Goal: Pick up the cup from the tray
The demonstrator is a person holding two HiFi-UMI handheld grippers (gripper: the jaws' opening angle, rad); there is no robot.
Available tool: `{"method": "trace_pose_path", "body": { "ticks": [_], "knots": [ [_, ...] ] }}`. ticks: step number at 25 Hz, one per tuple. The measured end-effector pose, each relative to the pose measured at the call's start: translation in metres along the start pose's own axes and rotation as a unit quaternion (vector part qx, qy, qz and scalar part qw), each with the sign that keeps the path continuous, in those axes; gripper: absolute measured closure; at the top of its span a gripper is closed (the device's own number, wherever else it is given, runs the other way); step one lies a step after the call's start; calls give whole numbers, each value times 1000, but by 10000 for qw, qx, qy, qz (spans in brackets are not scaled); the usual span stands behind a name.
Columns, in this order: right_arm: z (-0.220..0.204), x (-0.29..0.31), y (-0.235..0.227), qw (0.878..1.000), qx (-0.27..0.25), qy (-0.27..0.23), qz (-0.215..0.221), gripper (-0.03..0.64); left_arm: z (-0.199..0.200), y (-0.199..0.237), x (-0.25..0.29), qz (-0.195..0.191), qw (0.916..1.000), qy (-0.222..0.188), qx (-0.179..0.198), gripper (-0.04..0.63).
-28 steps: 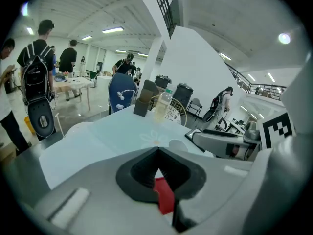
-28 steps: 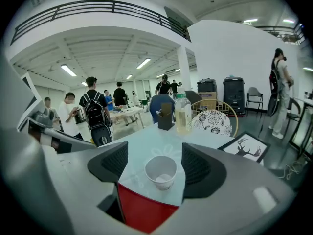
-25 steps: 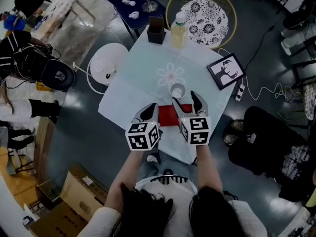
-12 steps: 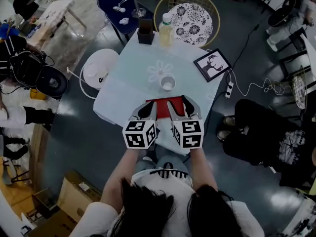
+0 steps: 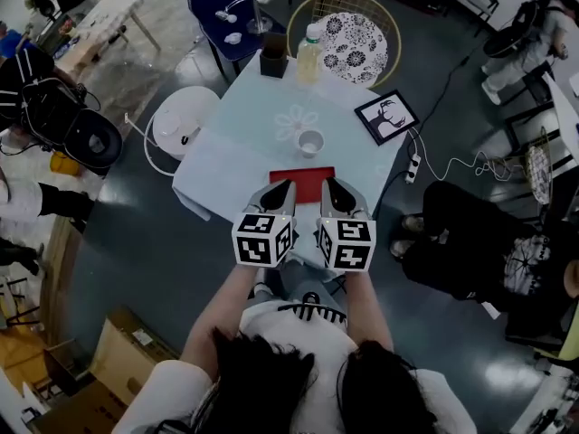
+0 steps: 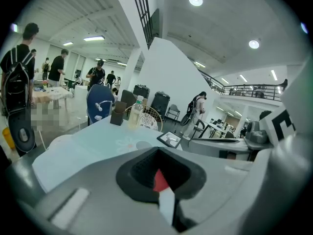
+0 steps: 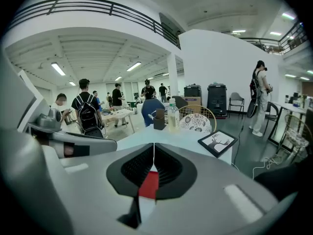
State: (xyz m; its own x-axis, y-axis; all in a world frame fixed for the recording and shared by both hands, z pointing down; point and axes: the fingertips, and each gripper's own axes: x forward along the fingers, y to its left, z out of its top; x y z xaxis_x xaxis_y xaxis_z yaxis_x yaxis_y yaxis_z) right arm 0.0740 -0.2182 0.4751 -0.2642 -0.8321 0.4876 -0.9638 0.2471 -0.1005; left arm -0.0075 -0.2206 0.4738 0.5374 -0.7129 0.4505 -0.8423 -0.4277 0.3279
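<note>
A white cup [image 5: 310, 142] stands upright on the pale blue table [image 5: 235, 165], just beyond the far edge of a flat red tray [image 5: 301, 178]. My left gripper [image 5: 286, 186] and right gripper [image 5: 327, 183] hover side by side over the tray's near edge, both shut with nothing between the jaws. In the left gripper view the left gripper [image 6: 157, 152] shows only a sliver of red tray [image 6: 160, 181] through its closed jaws. The right gripper [image 7: 153, 150] likewise shows a strip of red tray [image 7: 148, 185].
At the table's far edge stand a bottle [image 5: 308, 54] and a dark box [image 5: 272, 61]. A framed picture [image 5: 386, 117] lies at the right corner. A wicker chair [image 5: 355, 33], a blue chair [image 5: 226, 7] and a white round appliance [image 5: 185, 120] surround the table. People stand nearby.
Both grippers have drawn back from the cup toward the tray's near edge. The right gripper's jaws, apart a second ago, are now closed.
</note>
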Motion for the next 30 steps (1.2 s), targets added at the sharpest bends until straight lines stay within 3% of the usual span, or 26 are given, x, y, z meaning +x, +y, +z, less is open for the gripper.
{"method": "trace_pose_path", "body": {
  "ticks": [7, 21, 30],
  "knots": [
    [-3, -18, 21, 9999, -40, -52, 105, 594, 0, -4, -21, 15, 9999, -100, 96, 595],
    [-7, -48, 43, 9991, -388, -160, 111, 594, -4, -32, -52, -392, 9981, -191, 429, 595],
    [-1, -57, 51, 9982, -535, -257, 104, 594, -2, -32, -60, -384, 9972, -274, 580, 595]
  ]
}}
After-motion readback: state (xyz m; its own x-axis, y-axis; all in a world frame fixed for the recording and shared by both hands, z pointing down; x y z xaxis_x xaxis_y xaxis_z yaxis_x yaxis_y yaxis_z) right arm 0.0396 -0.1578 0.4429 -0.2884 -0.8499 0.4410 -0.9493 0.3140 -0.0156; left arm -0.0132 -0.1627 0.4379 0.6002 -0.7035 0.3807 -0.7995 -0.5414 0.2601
